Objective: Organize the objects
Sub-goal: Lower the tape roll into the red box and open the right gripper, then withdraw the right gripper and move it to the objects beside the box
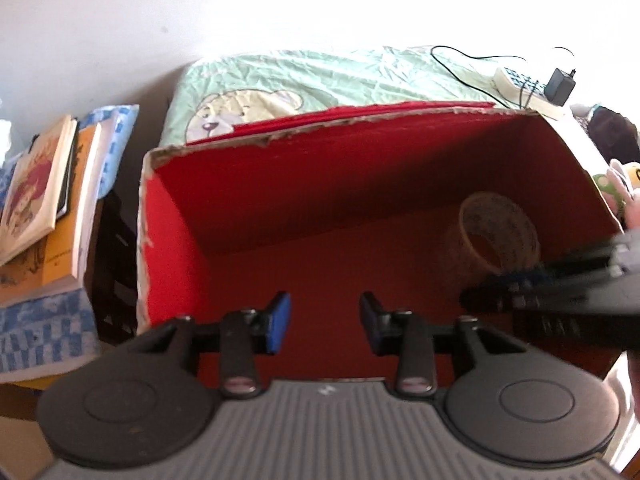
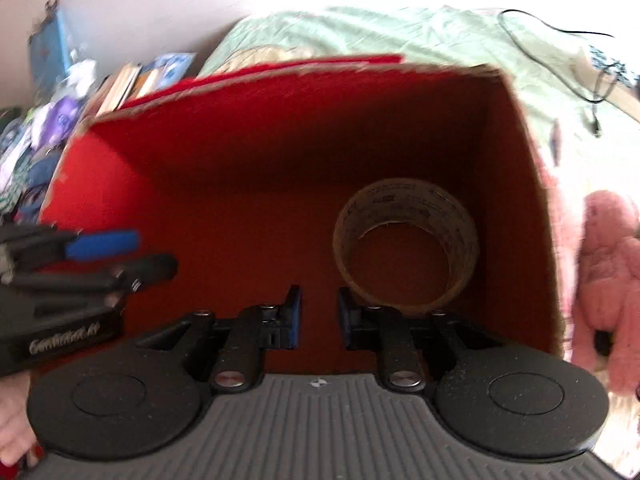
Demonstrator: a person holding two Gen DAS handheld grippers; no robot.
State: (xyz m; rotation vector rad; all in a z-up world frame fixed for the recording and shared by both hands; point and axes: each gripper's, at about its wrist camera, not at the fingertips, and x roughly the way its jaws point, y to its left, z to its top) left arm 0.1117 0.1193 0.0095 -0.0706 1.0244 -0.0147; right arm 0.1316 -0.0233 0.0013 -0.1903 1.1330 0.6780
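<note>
Box (image 2: 524, 184): holds one tape roll (image 2: 406, 242). Left gripper (image 1: 325, 322), right gripper (image 2: 319, 316): fingers apart, empty. Pink plush (image 2: 608, 272), books (image 1: 44, 200) remain outside.

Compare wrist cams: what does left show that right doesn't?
Left only: the book stack beside the red box, the bear print on the green sheet, and the black adapter.
Right only: the pink plush outside the box's right wall.
Both: the box interior holding one tape roll near its right wall, and both grippers, left gripper and right gripper, open and empty.
</note>
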